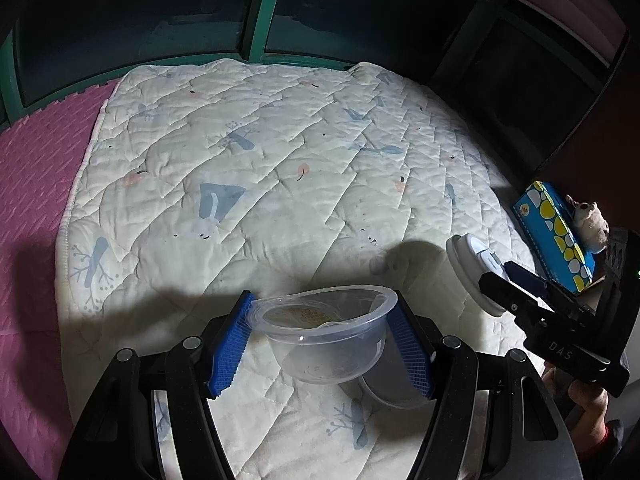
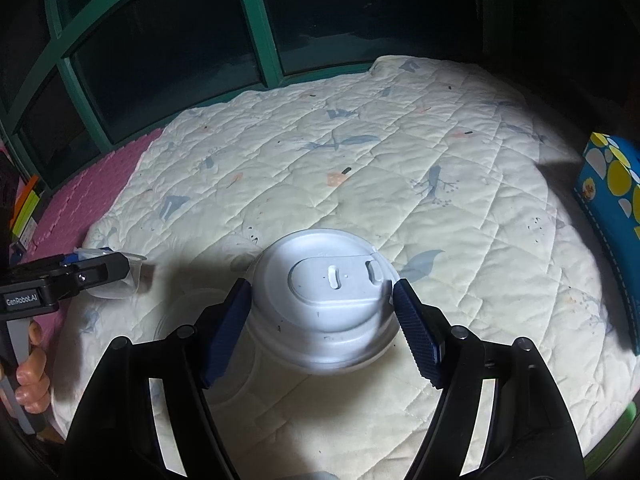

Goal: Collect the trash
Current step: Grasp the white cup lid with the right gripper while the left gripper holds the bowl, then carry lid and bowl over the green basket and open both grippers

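Observation:
My left gripper (image 1: 322, 340) is shut on a clear plastic bowl (image 1: 324, 340) with food residue, squeezing its rim oval above the quilt. My right gripper (image 2: 322, 322) is shut on a white paper cup with a white sip lid (image 2: 324, 300), lid facing the camera. In the left wrist view the cup (image 1: 472, 276) and the right gripper (image 1: 532, 300) show at the right. In the right wrist view the left gripper (image 2: 80, 276) and the bowl (image 2: 124, 280) show at the left edge. A clear round lid (image 2: 192, 320) lies on the quilt under the cup.
A cream quilted blanket (image 1: 260, 160) covers a pink foam mat (image 1: 36, 184). A blue box with yellow dots (image 1: 556, 236) and a small plush toy (image 1: 592, 220) stand at the right edge. Dark green-framed windows (image 2: 256, 20) lie behind.

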